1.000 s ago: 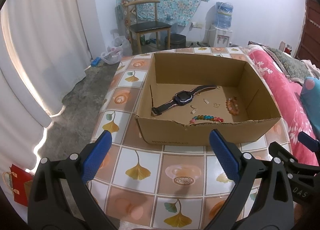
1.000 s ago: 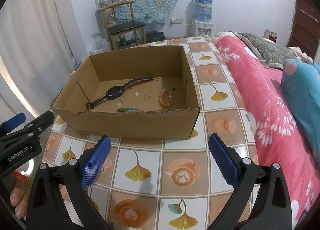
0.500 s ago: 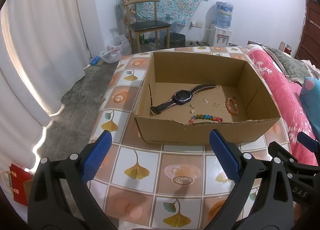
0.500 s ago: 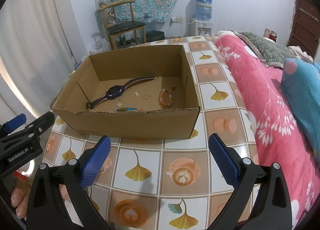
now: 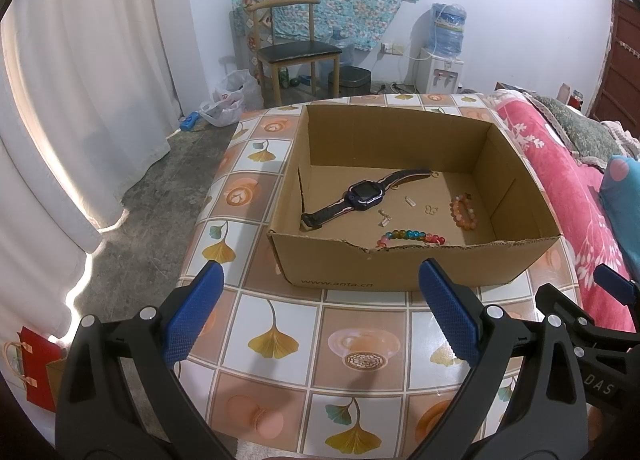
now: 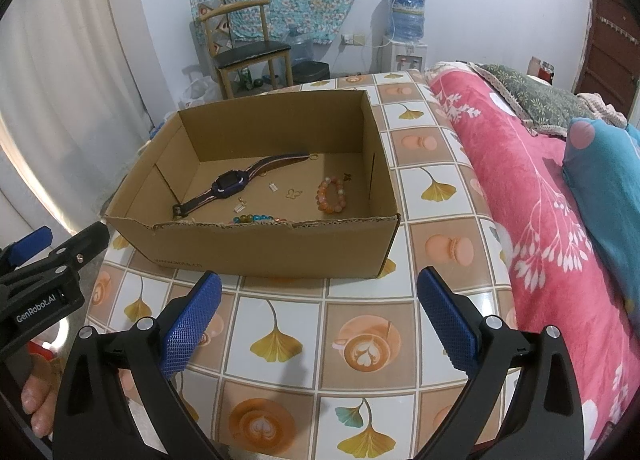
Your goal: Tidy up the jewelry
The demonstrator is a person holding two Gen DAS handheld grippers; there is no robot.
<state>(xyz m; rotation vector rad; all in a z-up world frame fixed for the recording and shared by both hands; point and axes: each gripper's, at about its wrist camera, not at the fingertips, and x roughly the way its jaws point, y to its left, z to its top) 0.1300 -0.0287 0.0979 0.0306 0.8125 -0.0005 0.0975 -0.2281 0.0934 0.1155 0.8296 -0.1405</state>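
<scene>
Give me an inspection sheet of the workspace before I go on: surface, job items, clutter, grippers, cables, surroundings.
Surface: table with a tiled leaf-print cover, bare in front of the box.
Job's things: open cardboard box holds a watch, an orange bracelet, a multicolour bracelet by the near wall, and small charms.
Clutter: nothing seen on the table outside the box.
Grippers: left hand-held gripper open, empty, short of the box; right hand-held gripper open, empty, short of the box.
Cables: a cord at the wall socket behind the table; none on the table.
Surroundings: chair, water dispenser, bed to the right, curtain to the left.
</scene>
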